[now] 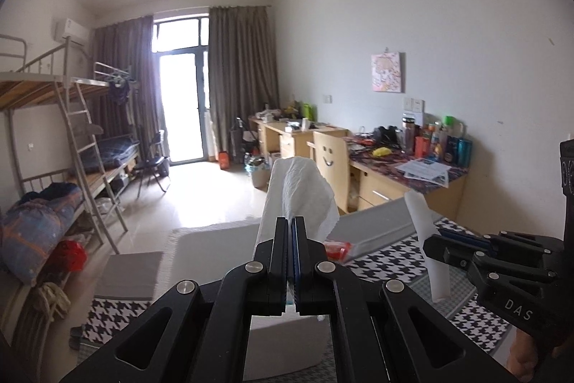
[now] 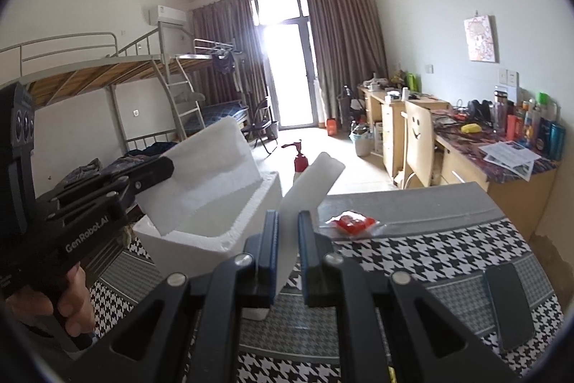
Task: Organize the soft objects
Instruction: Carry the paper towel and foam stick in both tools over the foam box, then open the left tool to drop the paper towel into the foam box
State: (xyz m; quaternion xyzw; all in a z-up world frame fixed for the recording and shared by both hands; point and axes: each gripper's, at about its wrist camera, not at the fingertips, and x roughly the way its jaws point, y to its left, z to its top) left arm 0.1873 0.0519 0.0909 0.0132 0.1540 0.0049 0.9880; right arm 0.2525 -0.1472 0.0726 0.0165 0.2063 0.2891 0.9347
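- While the left gripper (image 1: 290,239) clamps a crumpled white tissue sheet (image 1: 301,192), its jaws are shut.
- Right gripper (image 2: 287,239) pinches a white foam strip (image 2: 308,189) above the houndstooth worktop (image 2: 412,257).

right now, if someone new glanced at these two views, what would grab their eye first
The two black grippers, each shut on a white foam sheet: the left gripper holds its sheet over the white foam box, the right gripper pinches a narrower sheet. Beyond them, a red packet lies on the houndstooth tablecloth.
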